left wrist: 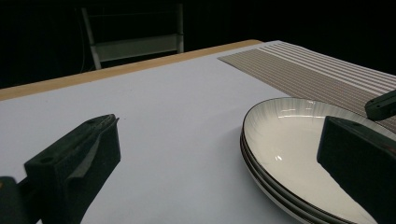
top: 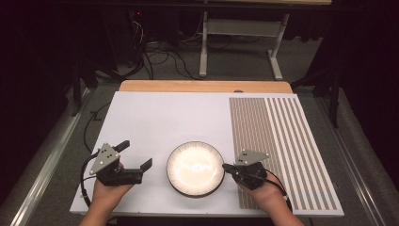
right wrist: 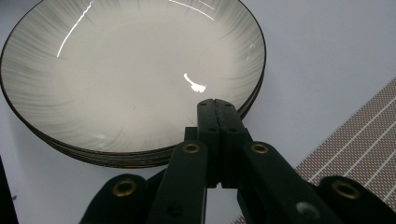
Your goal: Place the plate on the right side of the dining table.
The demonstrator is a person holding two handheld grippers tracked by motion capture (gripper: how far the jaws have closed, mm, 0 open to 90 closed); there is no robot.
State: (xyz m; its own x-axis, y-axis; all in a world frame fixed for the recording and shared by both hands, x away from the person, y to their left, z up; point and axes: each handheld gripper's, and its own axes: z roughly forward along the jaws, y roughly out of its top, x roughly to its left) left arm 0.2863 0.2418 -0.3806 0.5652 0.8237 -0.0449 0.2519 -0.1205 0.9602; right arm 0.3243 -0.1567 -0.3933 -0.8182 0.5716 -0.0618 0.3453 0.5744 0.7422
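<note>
Flanking stacked plates (top: 195, 168) — left gripper (top: 136, 155) wide open, empty; right gripper (top: 226, 166) closed, empty, at rim. No plate lifted yet — separation pending.

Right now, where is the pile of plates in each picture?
High view: the plates sit low in the middle of the white table, between the left gripper and the right gripper.
Left gripper view: the plates are at the lower right, partly behind one black jaw.
Right gripper view: the plates spread across the top left, above the shut jaws.
Shared landmark: the striped mat, beside the plates.
</note>
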